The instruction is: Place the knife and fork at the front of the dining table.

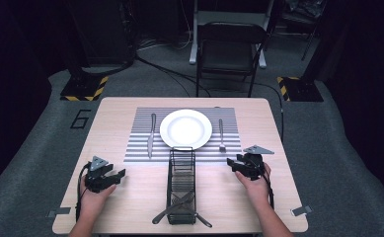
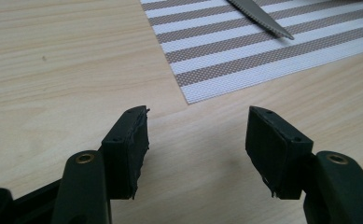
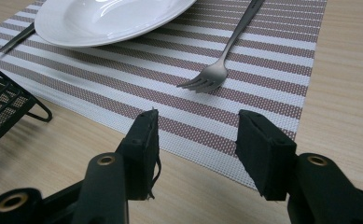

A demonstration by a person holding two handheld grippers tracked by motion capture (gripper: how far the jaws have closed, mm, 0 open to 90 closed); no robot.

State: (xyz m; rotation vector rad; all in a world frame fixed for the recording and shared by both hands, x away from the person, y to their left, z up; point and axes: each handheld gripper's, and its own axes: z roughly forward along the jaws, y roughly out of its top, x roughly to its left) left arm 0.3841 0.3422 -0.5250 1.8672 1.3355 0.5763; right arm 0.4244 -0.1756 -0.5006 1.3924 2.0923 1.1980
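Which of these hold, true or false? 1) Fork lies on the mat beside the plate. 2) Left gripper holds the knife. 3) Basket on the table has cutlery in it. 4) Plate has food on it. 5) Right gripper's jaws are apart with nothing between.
1) The grey metal fork lies on the striped woven placemat beside the round white plate: true.
2) The left gripper holds the grey metal knife: false; its jaws are empty and the knife lies on the placemat.
3) The black wire basket holds cutlery: true.
4) The plate has food on it: false; it is bare.
5) The right gripper has its jaws apart with nothing between: true.
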